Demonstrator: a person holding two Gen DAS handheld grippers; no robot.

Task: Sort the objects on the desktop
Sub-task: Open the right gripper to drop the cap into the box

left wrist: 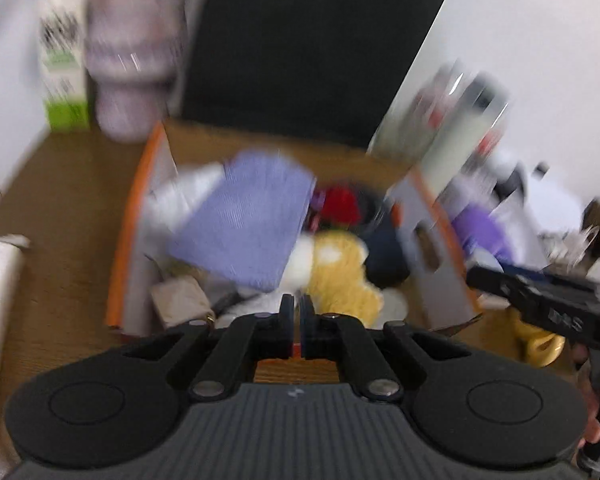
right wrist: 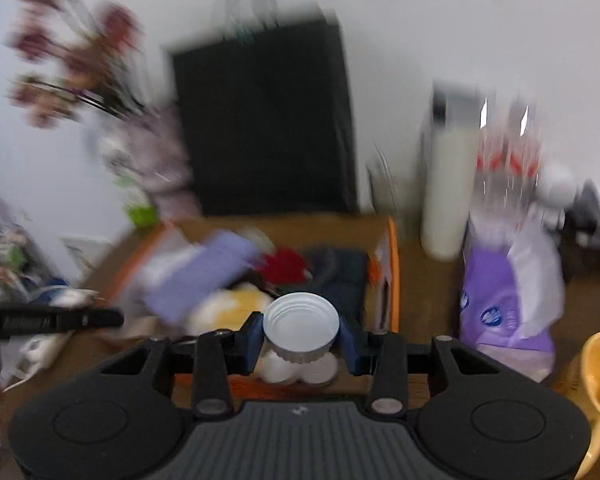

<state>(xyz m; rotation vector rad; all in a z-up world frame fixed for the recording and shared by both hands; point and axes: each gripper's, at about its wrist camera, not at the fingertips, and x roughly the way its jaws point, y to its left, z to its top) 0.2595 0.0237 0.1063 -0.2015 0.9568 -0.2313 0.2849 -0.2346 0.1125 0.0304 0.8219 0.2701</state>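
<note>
Transport step: right claw (right wrist: 300,334) clamped on white ridged cap (right wrist: 300,330), poised over near edge of orange-rimmed box (right wrist: 394,264). Left claw (left wrist: 299,322) closed, empty, near same box edge. Next move likely needs cap lowered into box, then released.

Ribbed plastic cap (right wrist: 301,323) (matt), wood-grain desk (left wrist: 60,216)

White ribbed lid (right wrist: 300,330): round, shallow, hollow side turned up, threaded rings visible inside; clamped level between the two fingers (right wrist: 252,336), touching both pads. Orange-edged box (right wrist: 392,264): open-topped, just beyond the fingertips, holding a jumble of items. Within it, a lilac cloth (right wrist: 204,276) lies tilted ahead and left of the fingers; a yellow-and-white plush (right wrist: 236,304) sits immediately beyond the left finger; red (right wrist: 284,264) and dark fabrics (right wrist: 336,272) lie straight ahead. Details blurred.
</note>
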